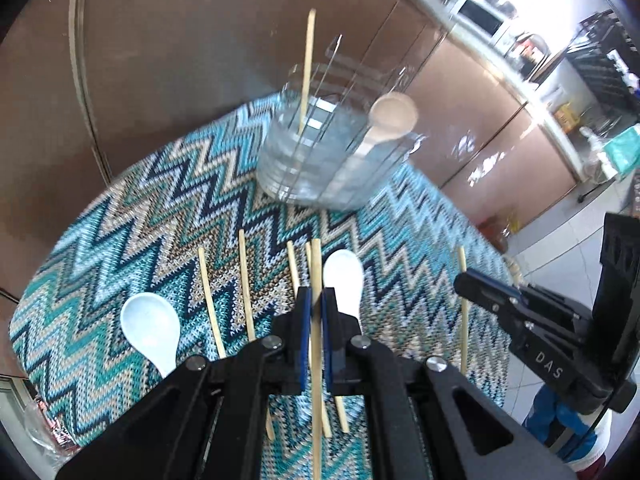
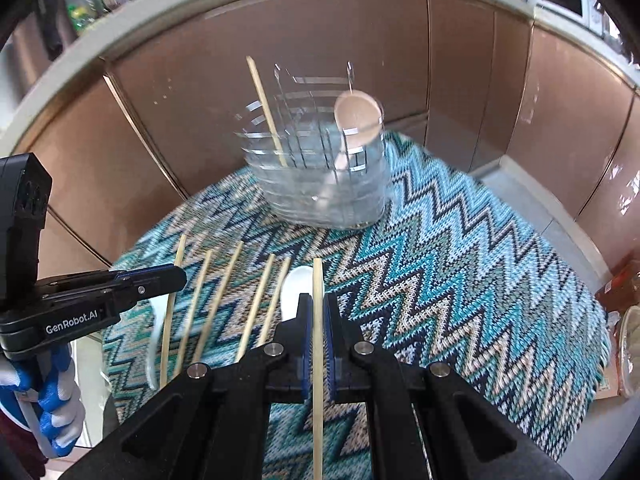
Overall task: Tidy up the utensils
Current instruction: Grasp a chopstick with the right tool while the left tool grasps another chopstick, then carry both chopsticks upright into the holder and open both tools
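Each gripper, left gripper [image 1: 316,300] and right gripper [image 2: 317,306], clenches a chopstick [image 1: 316,280] [image 2: 318,280]. Ahead, the clear holder [image 1: 320,160] blurs; lower stick ends are cut off.

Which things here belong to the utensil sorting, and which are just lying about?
Job:
- chopsticks on the mat, plus one in each hand-held gripper: left, right
- white spoons
- clear holder with a chopstick and wooden spoon in it

Lying about:
- zigzag mat
- microwave

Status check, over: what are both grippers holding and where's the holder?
Left hand-held gripper and right hand-held gripper each shut on a wooden chopstick. Clear plastic utensil holder ahead, path open.
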The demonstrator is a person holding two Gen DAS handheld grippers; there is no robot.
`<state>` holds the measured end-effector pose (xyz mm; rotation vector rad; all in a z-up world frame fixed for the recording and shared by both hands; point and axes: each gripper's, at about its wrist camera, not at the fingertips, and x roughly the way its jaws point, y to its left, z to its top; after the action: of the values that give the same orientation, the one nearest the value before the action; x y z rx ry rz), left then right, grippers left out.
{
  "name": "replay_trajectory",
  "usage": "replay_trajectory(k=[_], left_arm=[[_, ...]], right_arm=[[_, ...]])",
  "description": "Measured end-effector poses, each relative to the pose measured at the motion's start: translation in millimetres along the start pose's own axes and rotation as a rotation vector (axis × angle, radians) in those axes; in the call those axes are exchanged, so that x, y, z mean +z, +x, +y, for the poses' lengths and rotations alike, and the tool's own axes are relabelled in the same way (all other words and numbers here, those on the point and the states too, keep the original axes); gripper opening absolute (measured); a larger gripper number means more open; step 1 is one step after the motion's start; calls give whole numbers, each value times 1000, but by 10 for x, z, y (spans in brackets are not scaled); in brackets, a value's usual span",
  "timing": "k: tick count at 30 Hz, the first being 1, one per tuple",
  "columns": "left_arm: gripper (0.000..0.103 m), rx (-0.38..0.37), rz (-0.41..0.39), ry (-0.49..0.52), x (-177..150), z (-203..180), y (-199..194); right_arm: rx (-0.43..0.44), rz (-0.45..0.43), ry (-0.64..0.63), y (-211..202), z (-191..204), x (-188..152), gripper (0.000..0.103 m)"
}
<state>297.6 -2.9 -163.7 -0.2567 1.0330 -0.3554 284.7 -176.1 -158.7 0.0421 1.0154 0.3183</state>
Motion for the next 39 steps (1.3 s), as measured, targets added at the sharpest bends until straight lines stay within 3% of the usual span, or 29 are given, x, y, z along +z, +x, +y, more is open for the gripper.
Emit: replay_trajectory(k=[9, 16, 22, 28, 35, 39], left_arm=[[5, -10, -176, 46, -263, -211, -640], [5, -17, -313, 59, -191, -287, -1023], [5, -58, -406, 65, 182, -256, -1337], [5, -92, -532, 92, 717, -255, -1625], [5, -103, -728, 75, 1264, -304, -1639], [5, -66, -821, 44, 1474, -299, -1465]], right_arm=[[-34, -162, -3, -610, 230, -159, 6], [-49, -281, -27, -932, 376, -6, 6], [-28, -393, -48, -1132, 437, 311, 6], [38, -577, -42, -1276, 368, 809, 6], [116, -769, -19, -1079, 253, 1245, 6], [159, -848, 14, -817, 195, 1392, 6]])
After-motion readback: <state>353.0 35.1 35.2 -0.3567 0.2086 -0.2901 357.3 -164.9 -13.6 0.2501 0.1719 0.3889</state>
